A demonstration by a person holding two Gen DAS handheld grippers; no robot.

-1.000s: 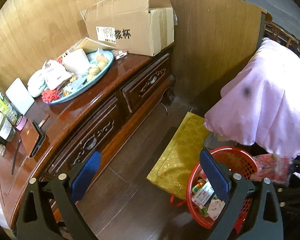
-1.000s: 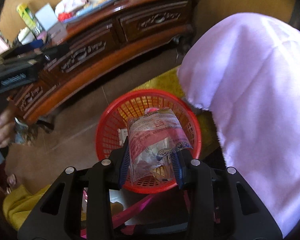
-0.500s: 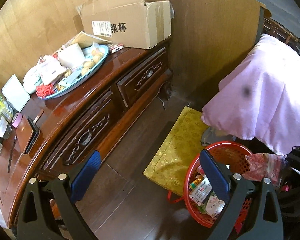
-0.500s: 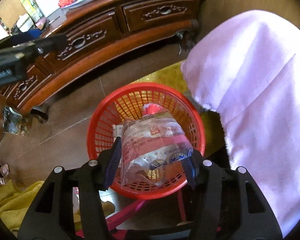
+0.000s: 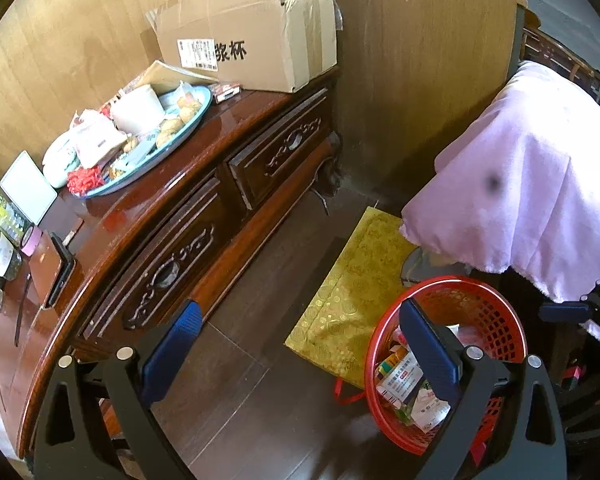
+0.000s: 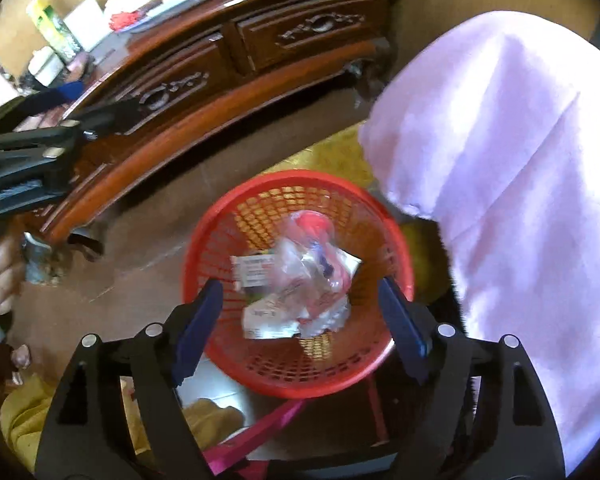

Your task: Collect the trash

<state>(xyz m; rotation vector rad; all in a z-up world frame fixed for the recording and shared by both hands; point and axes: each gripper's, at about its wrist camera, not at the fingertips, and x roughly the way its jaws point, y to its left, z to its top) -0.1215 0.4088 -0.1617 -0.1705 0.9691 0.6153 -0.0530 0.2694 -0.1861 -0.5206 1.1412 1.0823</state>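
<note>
jaws of the right gripper (image 6: 300, 330) stand wide apart with nothing between them, directly over the red basket (image 6: 396, 236), and the clear plastic wrapper (image 6: 312, 268) lies loose inside it on top of the other packets, just below and ahead of the blue pads. jaws of the left gripper (image 5: 304, 344) are likewise spread and empty, aimed at the dark floor between the carved wooden bench (image 5: 188, 216) and the basket; its right-hand finger overlaps the basket's rim in the left wrist view. the relation that matters for whatever comes next, as i judge it, is that remaining trash would lie up and to the left of both grippers, on the bench top: a blue tray (image 5: 204, 112) crowded with wrappers, a white roll and small food items, with a cardboard box (image 5: 260, 40) behind it. the left gripper sits nearer the bench, so it looks the better placed to reach the tray, while the right one hangs over the basket, well apart from the bench. a pink cloth (image 6: 520, 180) drapes just beside the basket's far right side, and a yellow mat (image 5: 360, 280) lies on the floor against the basket.
</note>
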